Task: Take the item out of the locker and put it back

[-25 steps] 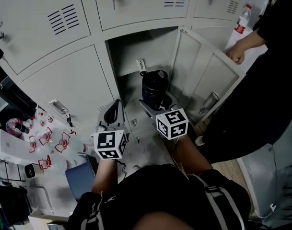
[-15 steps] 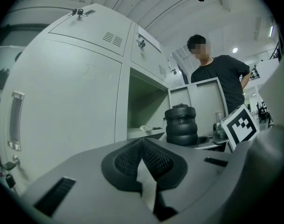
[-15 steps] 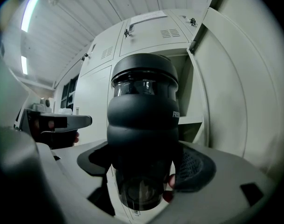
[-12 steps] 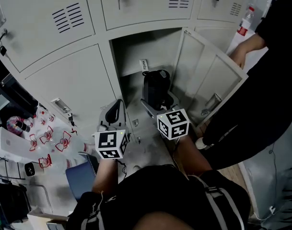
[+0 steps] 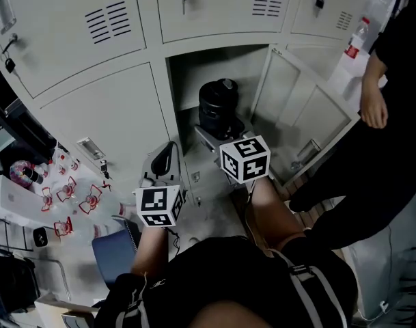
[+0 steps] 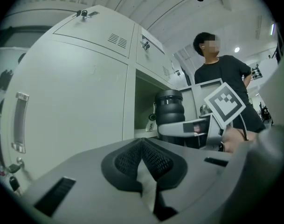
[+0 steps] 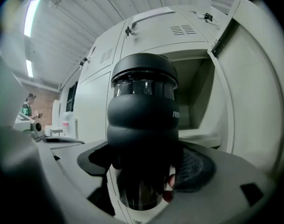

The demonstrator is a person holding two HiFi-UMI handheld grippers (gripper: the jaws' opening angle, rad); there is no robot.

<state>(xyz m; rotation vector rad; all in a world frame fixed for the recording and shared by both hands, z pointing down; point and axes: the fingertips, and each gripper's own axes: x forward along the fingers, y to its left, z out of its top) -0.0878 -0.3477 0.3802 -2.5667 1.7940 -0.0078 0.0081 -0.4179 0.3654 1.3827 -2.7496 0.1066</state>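
Right tool (image 7: 146, 166) grips black bottle (image 7: 142, 111) before open locker (image 5: 218, 65)

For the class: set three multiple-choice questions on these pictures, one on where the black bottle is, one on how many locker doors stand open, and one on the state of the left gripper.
1. Where is the black bottle?
A. on the floor
B. between the right gripper's jaws
C. on top of the lockers

2. How many locker doors stand open?
A. none
B. one
C. three

3. How do the left gripper's jaws stand?
A. wide apart
B. clamped on a key
C. shut, with nothing between them

Answers:
1 B: in the right gripper view its jaws press the bottle's sides.
2 B: in the head view only the open door swings out.
3 C: in the left gripper view its jaws meet.
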